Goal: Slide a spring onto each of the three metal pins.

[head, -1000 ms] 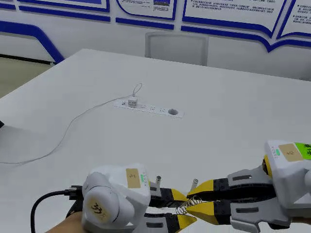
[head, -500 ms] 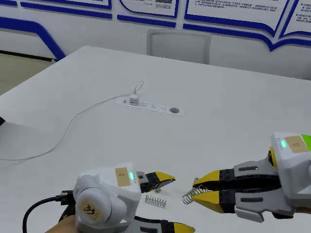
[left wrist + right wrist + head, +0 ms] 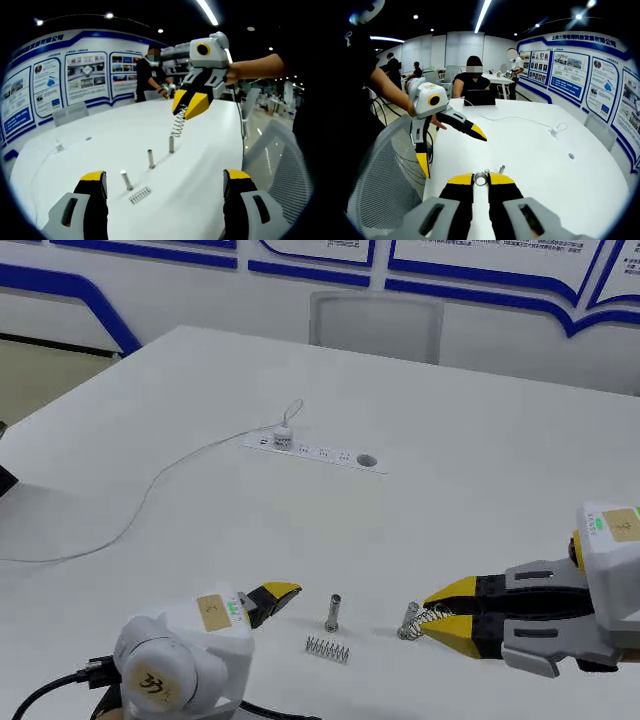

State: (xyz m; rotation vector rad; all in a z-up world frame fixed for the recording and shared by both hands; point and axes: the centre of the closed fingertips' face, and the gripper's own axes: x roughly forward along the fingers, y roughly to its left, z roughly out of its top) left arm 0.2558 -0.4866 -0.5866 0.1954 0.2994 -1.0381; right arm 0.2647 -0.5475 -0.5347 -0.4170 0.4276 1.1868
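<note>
In the head view we see the right gripper [image 3: 426, 614] at the right side of the white table [image 3: 480, 490]. Its yellow jaws are closed together and they pinch one end of a spring [image 3: 432, 617]. The spring comes out from the jaw tips at a slant, and its free end is at the top of one metal pin [image 3: 409, 624]. We cannot tell if the coil is over the pin or only touches it. In the right gripper view the round end of this spring sits between the two closed jaw tips.

The left gripper [image 3: 165, 174] has nothing in it. In its own view the two jaws stand wide apart, with the table between them. In this view three pins stand upright in a row: the near pin [image 3: 126, 180], the middle pin [image 3: 151, 158] and the far pin [image 3: 171, 145], which is the one under the held spring. The near pin and the middle pin are bare. A second spring [image 3: 140, 195] lies flat on the table just beside the near pin, apart from both grippers.

Farther on the table there is a white power strip [image 3: 315, 454] with a thin cable [image 3: 150, 495]. Behind the table stands a grey chair [image 3: 375, 325].
</note>
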